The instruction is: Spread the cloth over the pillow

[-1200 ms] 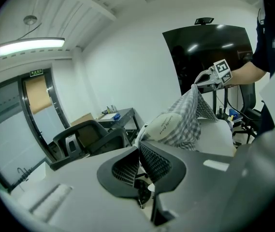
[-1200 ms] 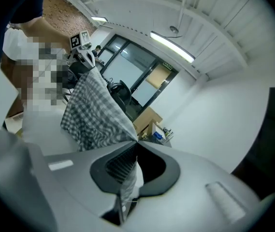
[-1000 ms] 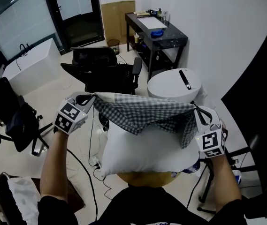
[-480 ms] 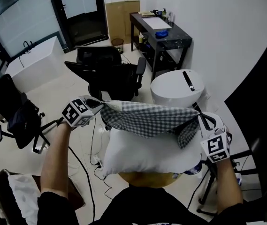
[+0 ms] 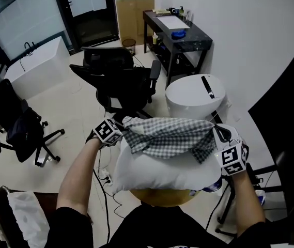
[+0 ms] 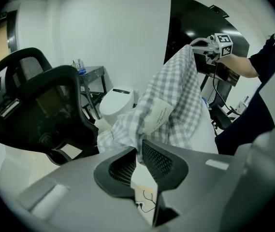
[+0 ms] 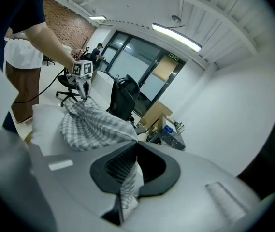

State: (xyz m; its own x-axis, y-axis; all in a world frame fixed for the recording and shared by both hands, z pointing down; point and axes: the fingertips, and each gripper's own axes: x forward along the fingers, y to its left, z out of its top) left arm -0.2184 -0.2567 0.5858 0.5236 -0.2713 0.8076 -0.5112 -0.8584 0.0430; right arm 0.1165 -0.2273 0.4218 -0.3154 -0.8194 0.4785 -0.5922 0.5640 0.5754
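Checked grey-and-white cloth (image 5: 167,137) lies bunched along the far upper edge of a white pillow (image 5: 157,170); the pillow sits just in front of the person on something tan and mostly hidden, perhaps a stool (image 5: 162,196); most of the pillow's near face is bare. The cloth looks thin, light and limp, so it sags between holds and is best taken at its corners and drawn taut; the pillow looks soft and likely to yield under a push. Left gripper (image 5: 121,128) pinches the cloth's left corner, its jaws having just eased apart slightly with fabric between them; right gripper (image 5: 216,133) is pressed tight on the right corner. Only the left gripper view shows a pale label (image 6: 157,114) on the cloth; only the head view shows the whole pillow.
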